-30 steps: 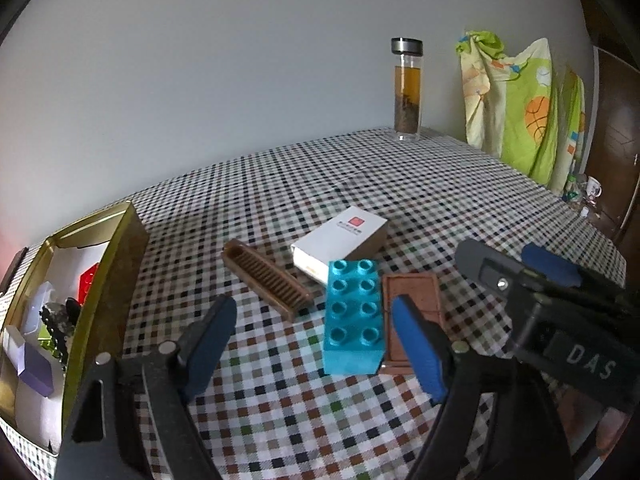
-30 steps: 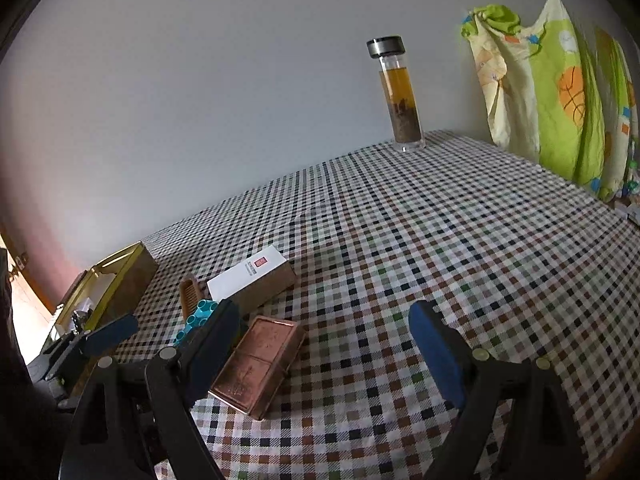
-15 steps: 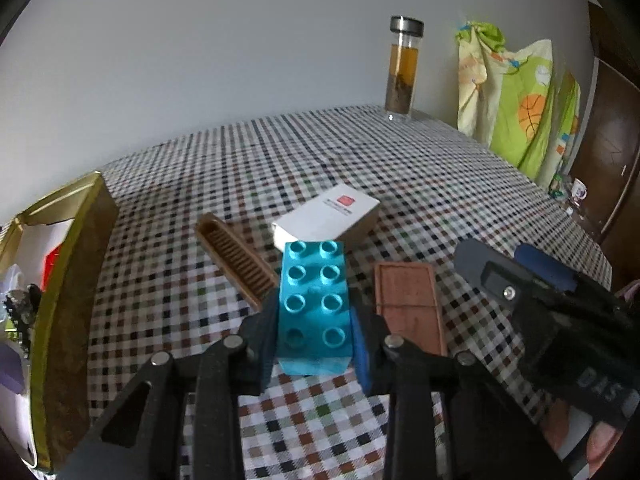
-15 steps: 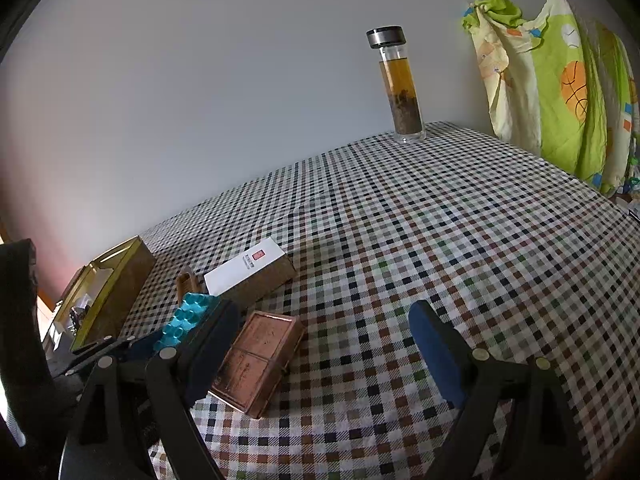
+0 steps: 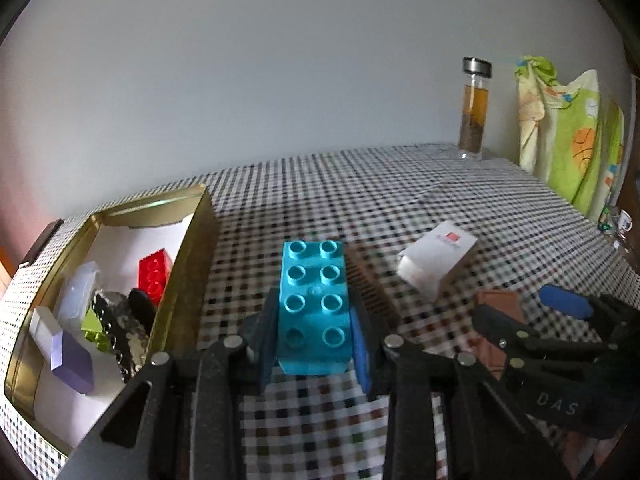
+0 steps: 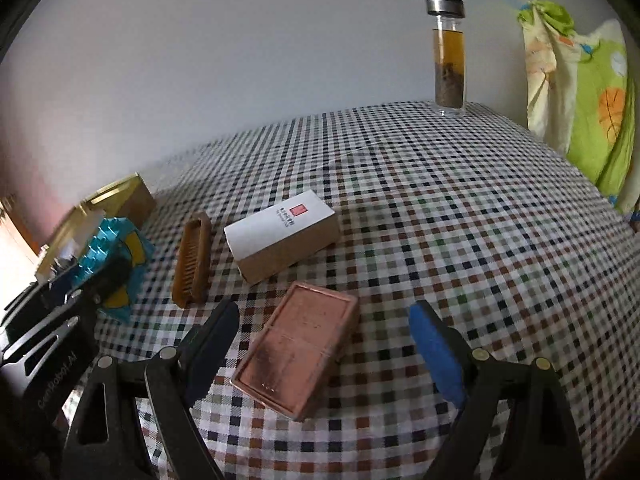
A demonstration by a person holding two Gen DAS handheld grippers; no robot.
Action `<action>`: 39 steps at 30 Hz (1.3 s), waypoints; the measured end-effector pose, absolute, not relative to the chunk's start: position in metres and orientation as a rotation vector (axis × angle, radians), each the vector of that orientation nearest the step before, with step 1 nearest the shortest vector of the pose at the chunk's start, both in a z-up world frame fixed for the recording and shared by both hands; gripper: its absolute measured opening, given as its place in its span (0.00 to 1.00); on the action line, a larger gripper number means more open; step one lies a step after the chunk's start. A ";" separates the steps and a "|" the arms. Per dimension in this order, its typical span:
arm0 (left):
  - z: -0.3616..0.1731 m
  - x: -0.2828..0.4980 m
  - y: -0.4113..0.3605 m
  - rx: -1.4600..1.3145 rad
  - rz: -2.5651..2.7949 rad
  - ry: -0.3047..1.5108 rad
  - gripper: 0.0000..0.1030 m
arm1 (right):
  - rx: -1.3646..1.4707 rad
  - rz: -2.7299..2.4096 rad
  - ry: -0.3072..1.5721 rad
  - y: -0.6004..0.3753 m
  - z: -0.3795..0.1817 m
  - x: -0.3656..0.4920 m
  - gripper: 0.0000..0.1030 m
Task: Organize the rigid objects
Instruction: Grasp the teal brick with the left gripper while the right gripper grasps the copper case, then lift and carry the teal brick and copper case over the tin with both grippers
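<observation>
My left gripper [image 5: 314, 344] is shut on a turquoise studded brick [image 5: 314, 304], which hangs above the checked cloth just right of the gold tin [image 5: 188, 264]. In the right wrist view the same brick [image 6: 104, 250] shows at the far left beside the tin [image 6: 120, 196]. My right gripper [image 6: 324, 344] stands open, its blue pads either side of a flat copper-coloured box [image 6: 298, 344] without touching it. A brown comb [image 6: 194, 254] and a white and tan carton [image 6: 282, 236] lie on the cloth beyond.
The tin holds a red brick [image 5: 154, 274], a purple block [image 5: 72, 362], a clear case and dark chain pieces. A glass bottle of amber liquid [image 6: 448, 52] stands at the table's far edge. A green patterned cloth [image 6: 584, 92] hangs at the right.
My left gripper shut on the turquoise brick, lifted it and carried it left toward the tin. My right gripper moved over the copper box, still open.
</observation>
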State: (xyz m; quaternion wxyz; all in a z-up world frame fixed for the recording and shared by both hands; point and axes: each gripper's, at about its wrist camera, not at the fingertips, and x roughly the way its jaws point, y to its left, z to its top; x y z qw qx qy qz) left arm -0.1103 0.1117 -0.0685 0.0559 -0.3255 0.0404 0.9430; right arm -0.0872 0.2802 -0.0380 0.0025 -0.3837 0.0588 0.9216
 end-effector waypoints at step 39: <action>-0.058 -0.095 0.094 -0.845 2.907 -0.012 0.30 | -0.955 3.142 0.011 0.227 -0.026 -0.072 0.45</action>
